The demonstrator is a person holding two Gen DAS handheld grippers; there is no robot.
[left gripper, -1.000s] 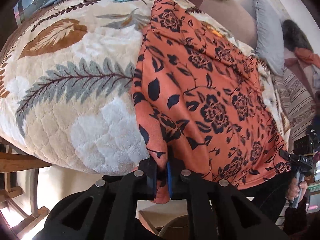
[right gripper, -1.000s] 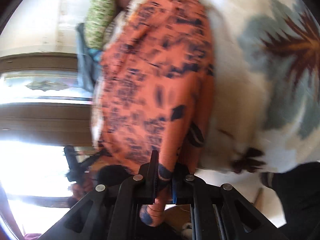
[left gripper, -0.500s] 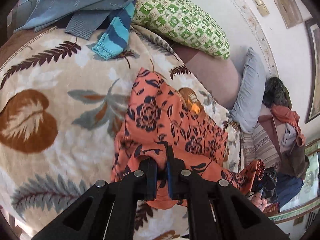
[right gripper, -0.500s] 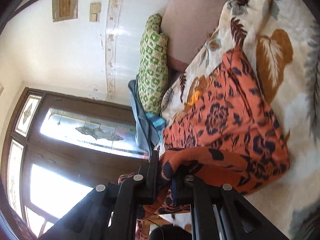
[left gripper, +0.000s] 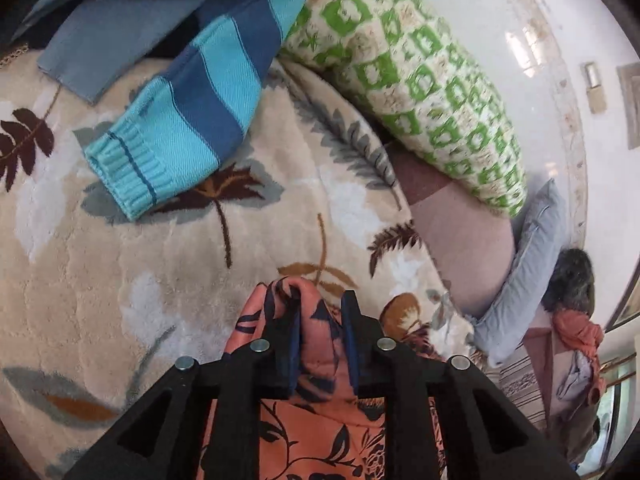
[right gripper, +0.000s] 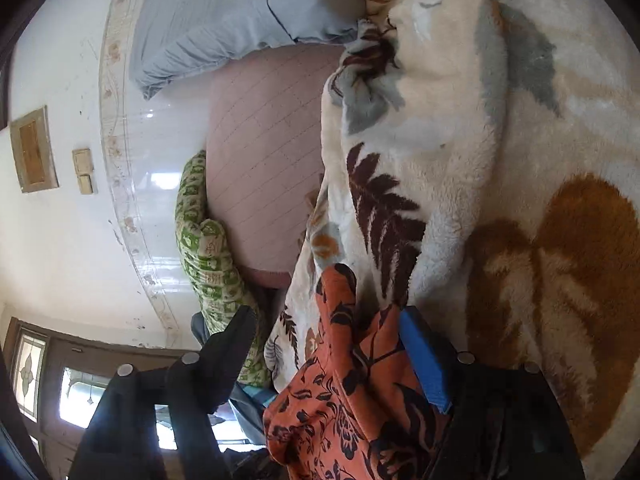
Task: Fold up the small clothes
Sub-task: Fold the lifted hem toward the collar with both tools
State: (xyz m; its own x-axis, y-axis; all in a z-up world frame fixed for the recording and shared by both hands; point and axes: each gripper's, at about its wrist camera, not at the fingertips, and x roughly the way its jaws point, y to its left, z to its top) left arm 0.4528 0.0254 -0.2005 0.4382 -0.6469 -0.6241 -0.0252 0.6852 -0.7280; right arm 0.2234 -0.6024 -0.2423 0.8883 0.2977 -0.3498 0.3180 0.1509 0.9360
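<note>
Lying between parted jaws, orange floral garment [left gripper: 320,344]

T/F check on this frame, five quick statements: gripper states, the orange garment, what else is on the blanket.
1. The right gripper is open. True.
2. The left gripper is spread as wide as the right. False: its fingers stand much closer, orange floral garment between them.
3. A striped blue sleeve lies on the leaf-print blanket. True.
4. The green patterned pillow sits on the garment. False: it lies apart, beyond the blanket's edge.
5. The garment is plain orange. False: dark floral print.
</note>
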